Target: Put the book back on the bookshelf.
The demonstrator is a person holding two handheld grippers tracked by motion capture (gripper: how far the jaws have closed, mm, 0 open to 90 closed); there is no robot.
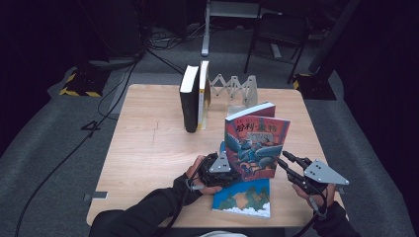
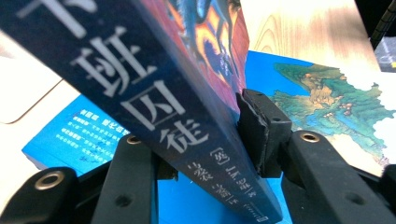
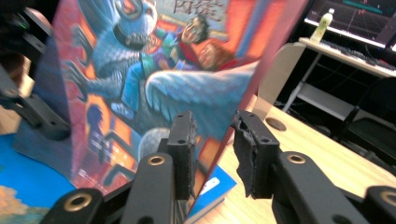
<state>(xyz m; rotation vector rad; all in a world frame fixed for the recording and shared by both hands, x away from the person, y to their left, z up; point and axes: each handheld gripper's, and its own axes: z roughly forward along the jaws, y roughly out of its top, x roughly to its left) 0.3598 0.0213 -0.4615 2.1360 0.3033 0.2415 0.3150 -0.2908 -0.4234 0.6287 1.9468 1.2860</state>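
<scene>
a red book (image 1: 256, 143) is held upright over a blue book (image 1: 243, 197), its spine clamped by the left gripper (image 1: 218, 167). the right gripper (image 1: 291, 169) is parted around its fore-edge. stiff, fairly heavy; best gripped low.

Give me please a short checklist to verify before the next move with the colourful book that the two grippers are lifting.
1. Left gripper clamps the spine of the colourful book: ok, jaws on both sides of the spine.
2. Right gripper has the book's edge between its jaws: ok; firm contact: cannot tell.
3. Book stands upright above the blue book: ok, slightly tilted.
4. Blue book lies flat on the table: ok.
5. Free slot beside the standing books at the expandable bookend: ok, the rack looks open on their right.
</scene>
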